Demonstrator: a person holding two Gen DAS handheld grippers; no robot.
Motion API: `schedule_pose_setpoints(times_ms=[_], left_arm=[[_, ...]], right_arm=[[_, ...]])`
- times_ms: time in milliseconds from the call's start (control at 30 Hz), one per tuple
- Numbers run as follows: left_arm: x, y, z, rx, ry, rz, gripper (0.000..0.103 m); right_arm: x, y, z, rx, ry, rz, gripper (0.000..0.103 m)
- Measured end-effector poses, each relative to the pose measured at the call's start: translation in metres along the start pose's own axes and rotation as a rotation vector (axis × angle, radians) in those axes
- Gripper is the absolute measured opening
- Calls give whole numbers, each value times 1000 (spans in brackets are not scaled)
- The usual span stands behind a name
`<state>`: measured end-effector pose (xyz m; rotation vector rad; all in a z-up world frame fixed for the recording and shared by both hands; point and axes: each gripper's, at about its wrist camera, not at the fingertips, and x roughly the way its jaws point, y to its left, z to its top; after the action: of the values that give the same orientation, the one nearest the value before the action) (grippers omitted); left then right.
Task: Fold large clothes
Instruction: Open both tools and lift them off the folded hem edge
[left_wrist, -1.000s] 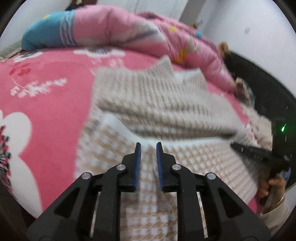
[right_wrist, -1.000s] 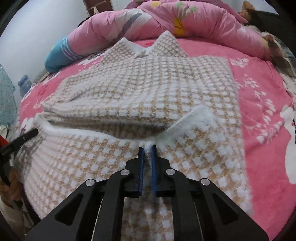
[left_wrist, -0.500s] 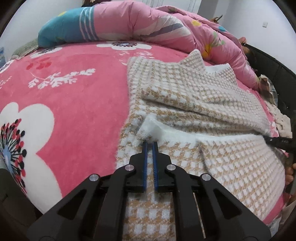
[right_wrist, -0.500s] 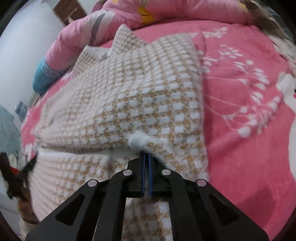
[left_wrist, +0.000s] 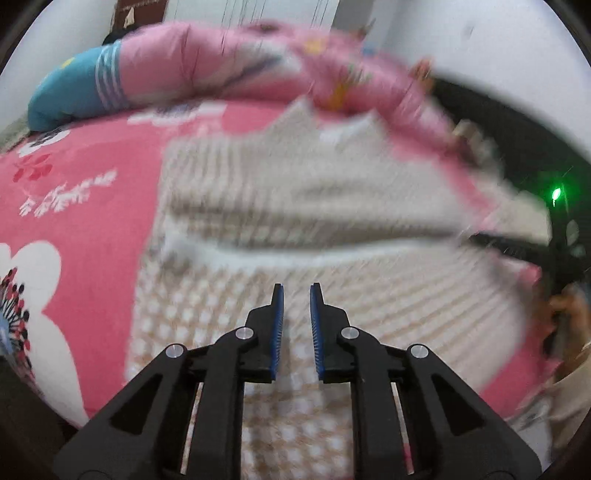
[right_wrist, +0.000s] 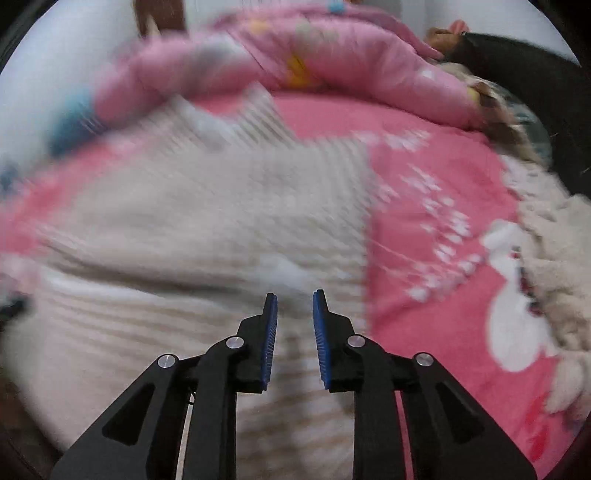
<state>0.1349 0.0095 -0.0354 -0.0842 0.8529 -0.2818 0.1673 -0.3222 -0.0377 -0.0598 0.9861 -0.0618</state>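
On pink bedspread (left_wrist: 92, 192): fuzzy checked sweater (left_wrist: 295, 206)

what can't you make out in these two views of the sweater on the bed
- Sweater weave and fold edges: both wrist views, smeared by motion blur.
- Sweater's near hem: both views, behind the left hand-held gripper and right hand-held gripper and cut off by the bottom edge.
- Items beside the quilt, upper right in the right view: blurred, unidentifiable.
- Bed edges: outside the fisheye rim.

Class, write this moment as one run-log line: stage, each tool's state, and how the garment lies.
stage: fold laid | left tool: open, just opening, empty | right tool: open, just opening, empty | sweater: folded over, on pink bedspread
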Motion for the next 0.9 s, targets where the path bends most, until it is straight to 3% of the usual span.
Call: schedule_pose_setpoints(times_ms=[33,67,100,200,300,333,433,533,600,667,767,900], left_arm=[[17,8,-6,-23,47,10,17],[19,18,-9,-79,34,-37,17],[14,26,-8,-115,26,-65,16],[-11,29,-2,-123,-36,-2,16],[-38,16,0,-65,-92,-67,17],[-48,6,-1,-22,-114,-120,18],[-45,-20,-10,59,-80,-180,20],[4,-31,-26,92,71,-33,23],[15,-18,-31,26,49,-71,22],[5,-14,-26,-6,46,-89,21],[-28,-13,-27,17,-25,-89,21],[-59,-23,-35,86,-77,-229,28]], right_arm=[[21,-6,-6,1,51,-30,37],[25,-13,-9,39,58,-13,42],[18,-17,-8,66,54,-5,42],[-19,-10,-6,51,-8,10,42],[-65,16,-13,-30,-93,173,42],[-74,25,-17,-59,-107,225,42],[-80,65,-31,-162,-76,388,42],[-35,102,-45,-215,60,353,45],[-10,106,-50,-205,55,350,48],[-12,95,-40,-122,91,404,48],[-40,93,-41,-129,66,366,48],[-85,101,-58,-215,-14,404,48]])
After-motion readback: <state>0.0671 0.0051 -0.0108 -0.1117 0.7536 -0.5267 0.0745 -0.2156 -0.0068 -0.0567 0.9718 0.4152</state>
